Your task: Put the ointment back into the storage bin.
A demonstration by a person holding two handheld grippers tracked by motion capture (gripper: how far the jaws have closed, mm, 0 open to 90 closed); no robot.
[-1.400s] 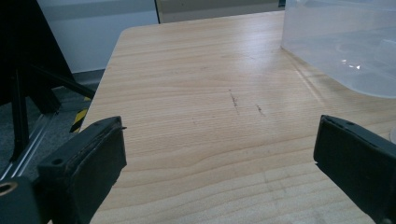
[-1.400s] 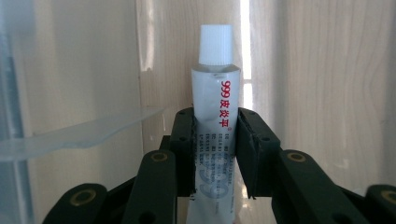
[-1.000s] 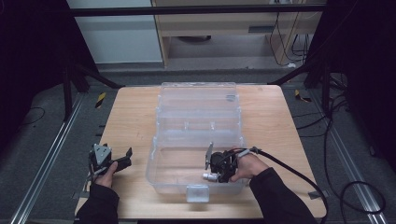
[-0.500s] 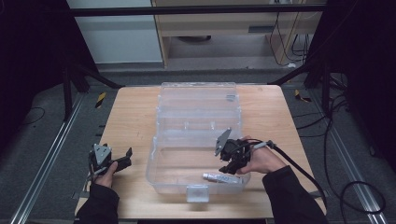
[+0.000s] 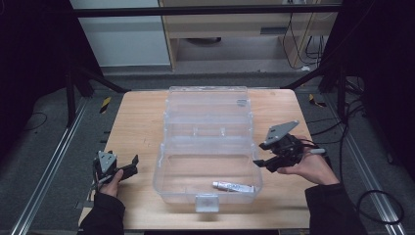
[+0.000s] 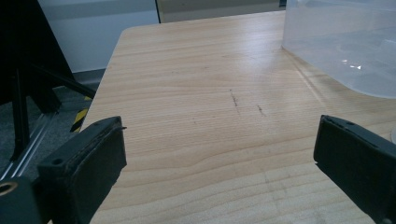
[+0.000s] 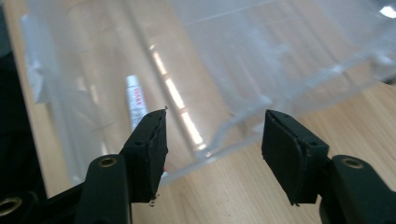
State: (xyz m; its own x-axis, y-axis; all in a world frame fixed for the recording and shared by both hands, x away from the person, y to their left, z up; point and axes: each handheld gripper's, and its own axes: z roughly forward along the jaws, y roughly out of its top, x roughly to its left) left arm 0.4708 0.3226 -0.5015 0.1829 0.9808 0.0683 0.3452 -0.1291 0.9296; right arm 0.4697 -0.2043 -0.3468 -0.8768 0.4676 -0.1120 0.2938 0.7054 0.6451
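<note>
On counter, clear box | tube lay inside, placed | right gripper outside, fingers just opening, empty | left gripper fingers wide, empty | lid unclosed.

Overhead light falls evenly on the pale table amid dark surroundings, with glare streaking the clear box.

The table is pale wood with a fine grain and a few dark scuffs, and the box on it is clear plastic. Inside lies a white tube with red print. Both grippers, left and right, are black with grey top plates.
</note>
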